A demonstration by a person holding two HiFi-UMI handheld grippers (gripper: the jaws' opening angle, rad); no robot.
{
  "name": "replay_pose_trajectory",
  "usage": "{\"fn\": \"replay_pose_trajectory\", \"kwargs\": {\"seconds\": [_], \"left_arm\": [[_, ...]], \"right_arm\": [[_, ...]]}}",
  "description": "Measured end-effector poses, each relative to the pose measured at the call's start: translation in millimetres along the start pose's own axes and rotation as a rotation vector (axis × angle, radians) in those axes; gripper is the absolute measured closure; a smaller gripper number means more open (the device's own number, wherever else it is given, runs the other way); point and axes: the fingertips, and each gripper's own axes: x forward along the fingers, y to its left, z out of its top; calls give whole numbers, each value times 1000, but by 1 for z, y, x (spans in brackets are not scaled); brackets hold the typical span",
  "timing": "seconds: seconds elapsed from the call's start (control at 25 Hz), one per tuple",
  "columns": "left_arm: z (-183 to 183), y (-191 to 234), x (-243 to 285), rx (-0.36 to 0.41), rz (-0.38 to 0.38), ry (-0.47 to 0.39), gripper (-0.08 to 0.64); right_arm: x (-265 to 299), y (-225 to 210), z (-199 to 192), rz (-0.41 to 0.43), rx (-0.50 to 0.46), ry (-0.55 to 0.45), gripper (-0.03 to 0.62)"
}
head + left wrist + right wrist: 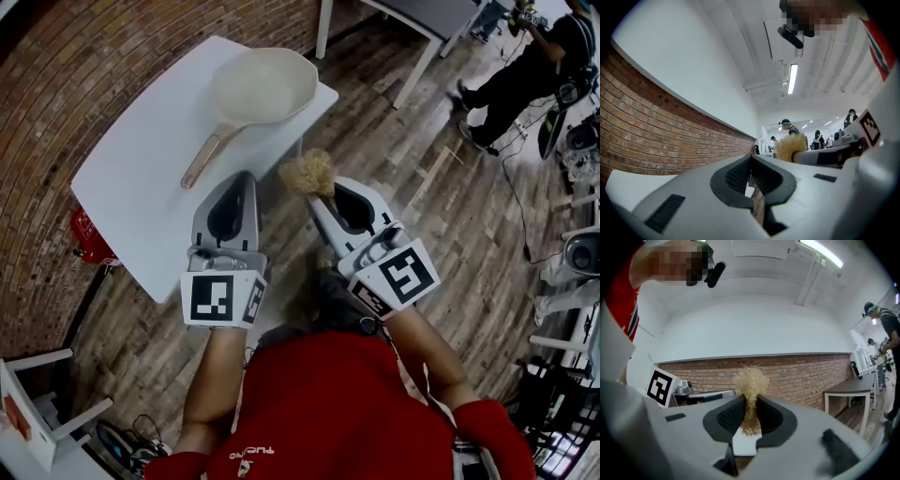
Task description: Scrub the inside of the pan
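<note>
- pan (262, 86) sits on the white table (141, 187), cream bowl facing up, at the far end near the corner.
- its handle (208, 155) runs back along the tabletop toward the person.
- left gripper (246, 178) hangs just off the near edge of the table, tips pointing at the handle end but apart from it.
- in the left gripper view the left gripper (751, 158) has its jaws drawn together, pads meeting at the tip, nothing caught between them.
- right gripper (323, 199) is just beside it, out over the wooden floor (450, 216), angled toward the pan.
- it's clamped on the scrubber (307, 173), a tan, fuzzy tuft sticking out past the tips.
- the right gripper view confirms it: the right gripper (750, 401) jaws are squeezed tight on the scrubber (751, 380), fibres bunched between the pads and fanning out above them.
- scrubber is near the pan's rim side but not touching it, clear of the table.
- brick wall (56, 94) runs behind the table, with a red thing (89, 239) at its foot, maybe an extinguisher, too small to be sure.
- a person in black (525, 75) stands well apart at the far right.
</note>
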Motion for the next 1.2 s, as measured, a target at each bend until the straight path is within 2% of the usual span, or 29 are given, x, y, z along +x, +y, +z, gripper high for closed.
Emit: {"fn": "replay_pose_trajectory", "kwargs": {"seconds": [0.36,0.8,1.2], "left_arm": [[-19,37,88,27,53,18,546],[-38,69,189,49,161,38,546],[-45,98,238,65,240,59,546]], "right_arm": [[73,-73,-3,53,-6,-14,517],[145,-167,-8,143,2,16,517],[202,-203,-12,223,-16,55,517]]}}
